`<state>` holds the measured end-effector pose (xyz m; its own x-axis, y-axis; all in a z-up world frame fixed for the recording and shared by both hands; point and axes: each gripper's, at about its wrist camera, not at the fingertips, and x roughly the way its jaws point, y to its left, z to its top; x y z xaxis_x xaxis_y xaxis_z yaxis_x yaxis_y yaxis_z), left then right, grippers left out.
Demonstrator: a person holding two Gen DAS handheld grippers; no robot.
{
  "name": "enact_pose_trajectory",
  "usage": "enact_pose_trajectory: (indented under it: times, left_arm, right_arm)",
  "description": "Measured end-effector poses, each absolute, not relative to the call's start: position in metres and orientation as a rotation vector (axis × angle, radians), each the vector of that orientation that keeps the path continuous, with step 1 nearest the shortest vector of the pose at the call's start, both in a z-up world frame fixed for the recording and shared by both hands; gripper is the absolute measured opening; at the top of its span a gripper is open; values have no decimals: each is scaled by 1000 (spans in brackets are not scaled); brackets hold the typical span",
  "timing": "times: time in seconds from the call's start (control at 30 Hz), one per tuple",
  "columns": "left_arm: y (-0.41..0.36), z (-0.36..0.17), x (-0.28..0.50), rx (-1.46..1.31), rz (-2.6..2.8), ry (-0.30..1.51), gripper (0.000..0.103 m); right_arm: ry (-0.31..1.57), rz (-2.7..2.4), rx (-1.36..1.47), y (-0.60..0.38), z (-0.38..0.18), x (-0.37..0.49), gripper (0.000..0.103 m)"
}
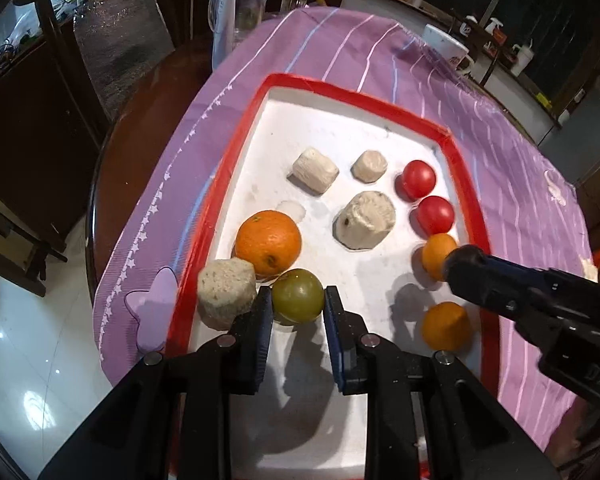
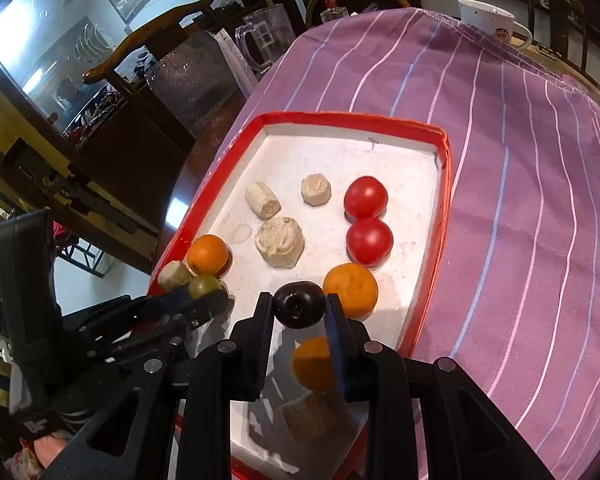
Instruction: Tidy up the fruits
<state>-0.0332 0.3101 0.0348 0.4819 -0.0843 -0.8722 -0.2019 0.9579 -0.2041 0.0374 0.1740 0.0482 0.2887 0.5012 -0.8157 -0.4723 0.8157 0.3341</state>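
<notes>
Left wrist view: the left tool (image 1: 298, 300) is clamped on a green fruit (image 1: 297, 295) over the tray (image 1: 364, 98), just beside the large orange (image 1: 268, 242).

Right wrist view: the right tool (image 2: 299, 307) pinches a dark plum (image 2: 299, 304) low over the tray's near right side, beside a small orange (image 2: 351, 290), with two tomatoes (image 2: 366, 197) lined up beyond.

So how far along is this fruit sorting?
Partly done: two red tomatoes and two oranges line the tray's right side. The left claw grips a green fruit, the right claw a dark plum. The big orange sits apart.
</notes>
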Motion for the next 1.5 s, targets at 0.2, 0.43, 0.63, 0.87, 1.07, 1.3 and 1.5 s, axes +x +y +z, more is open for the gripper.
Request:
enact_pose_trajectory:
  times: [0.2, 0.43, 0.63, 0.87, 1.07, 1.3, 1.5]
  left_arm:
    - [306, 31, -45, -290, 78, 1092, 24]
    - [314, 24, -47, -300, 114, 1091, 24]
    - [312, 24, -46, -301, 117, 1091, 34]
    - [312, 33, -48, -329, 108, 1084, 62]
    - [312, 48, -54, -331, 119, 1065, 64]
    - [297, 61, -56, -250, 148, 1042, 72]
    - [283, 65, -58, -215, 168, 1045, 72]
  right_arm:
    - [1099, 641, -1, 184, 45, 32, 28]
    - [1135, 579, -56, 195, 25, 33, 29]
    - [1129, 568, -43, 195, 25, 33, 29]
    - [1140, 569, -8, 188, 27, 34, 30]
    - [1105, 550, 42, 171, 41, 33, 33]
    - [1046, 423, 69, 130, 61, 19, 34]
    - [1065, 378, 32, 106, 60, 0, 35]
